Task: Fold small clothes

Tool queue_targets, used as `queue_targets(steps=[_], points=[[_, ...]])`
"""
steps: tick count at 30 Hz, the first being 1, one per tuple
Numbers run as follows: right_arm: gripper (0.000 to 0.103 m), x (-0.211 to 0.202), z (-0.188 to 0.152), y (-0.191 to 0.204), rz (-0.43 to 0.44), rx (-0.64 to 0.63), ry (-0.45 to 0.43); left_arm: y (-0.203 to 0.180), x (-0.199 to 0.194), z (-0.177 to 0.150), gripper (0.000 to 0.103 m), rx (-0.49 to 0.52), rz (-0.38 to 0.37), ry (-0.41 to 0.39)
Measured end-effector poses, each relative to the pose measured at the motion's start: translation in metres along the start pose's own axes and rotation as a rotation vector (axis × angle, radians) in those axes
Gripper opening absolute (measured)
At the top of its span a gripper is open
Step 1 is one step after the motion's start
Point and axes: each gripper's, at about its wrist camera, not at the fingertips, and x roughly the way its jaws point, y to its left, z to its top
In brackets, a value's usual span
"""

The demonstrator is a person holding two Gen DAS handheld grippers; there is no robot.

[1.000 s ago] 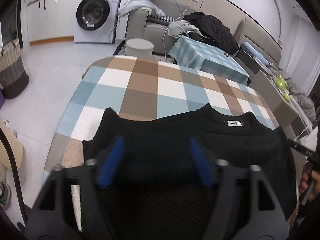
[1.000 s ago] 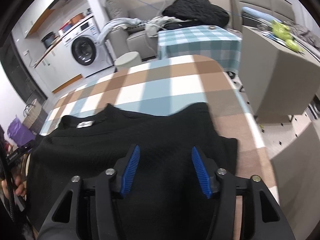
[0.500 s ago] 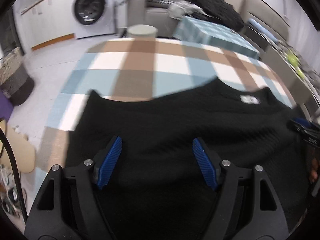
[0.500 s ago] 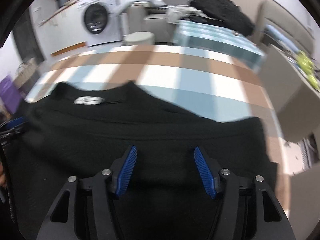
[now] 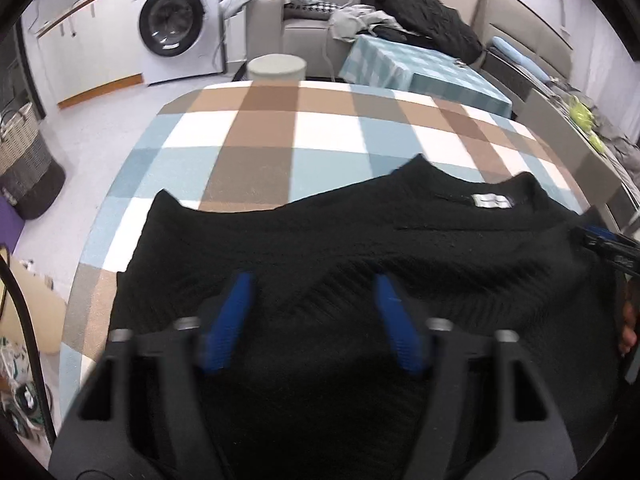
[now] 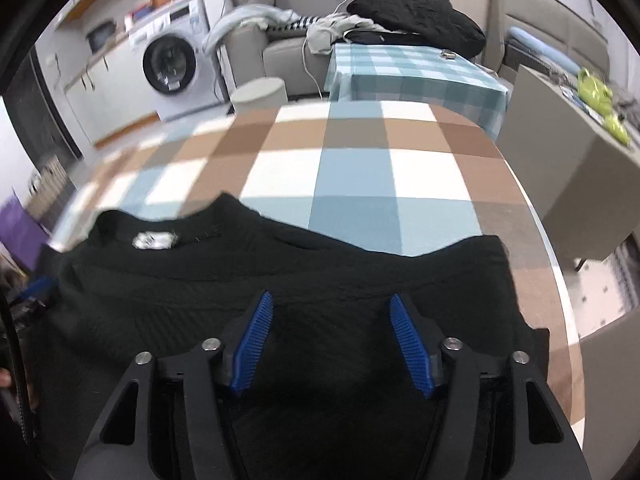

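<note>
Black sweater (image 5: 360,248) lies flat on the checked surface (image 5: 328,136); left gripper (image 5: 312,308) and right gripper (image 6: 332,336) both spread above it

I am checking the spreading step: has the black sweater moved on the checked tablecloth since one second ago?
Yes. The black sweater spread left, over more of the checked tablecloth.

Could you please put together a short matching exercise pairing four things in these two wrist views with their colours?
Things:
1. sweater
2. neck label
3. washing machine
4. small table's cloth

Colours:
A. teal and white check
B. black
C. white body with a dark round door
D. small white patch

Pairs: 1-B, 2-D, 3-C, 4-A
</note>
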Motion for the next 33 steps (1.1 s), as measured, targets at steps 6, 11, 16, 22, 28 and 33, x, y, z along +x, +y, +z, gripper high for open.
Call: queue_targets(steps=[6, 11, 16, 22, 28, 33], points=[[0.028, -0.002, -0.005, 0.008, 0.041, -0.087, -0.028, 0.007, -0.007, -0.001, 0.001, -0.006, -0.037, -0.021], [0.005, -0.018, -0.005, 0.009, 0.057, -0.088, -0.095, 0.008, -0.022, -0.002, 0.001, -0.004, -0.045, -0.067], [0.004, -0.040, -0.002, -0.005, 0.108, -0.014, -0.215, 0.014, -0.035, 0.002, 0.001, -0.025, -0.053, -0.113], [0.024, -0.025, 0.004, -0.019, 0.038, 0.074, -0.141, 0.028, -0.025, 0.002, 0.031, -0.097, 0.012, -0.044], [0.045, -0.043, -0.012, -0.048, 0.066, 0.146, -0.106, 0.053, -0.038, -0.010, 0.052, -0.150, 0.039, -0.057], [0.048, -0.050, -0.037, -0.069, 0.027, 0.146, -0.036, 0.077, -0.061, -0.031, 0.052, -0.196, 0.064, -0.065]])
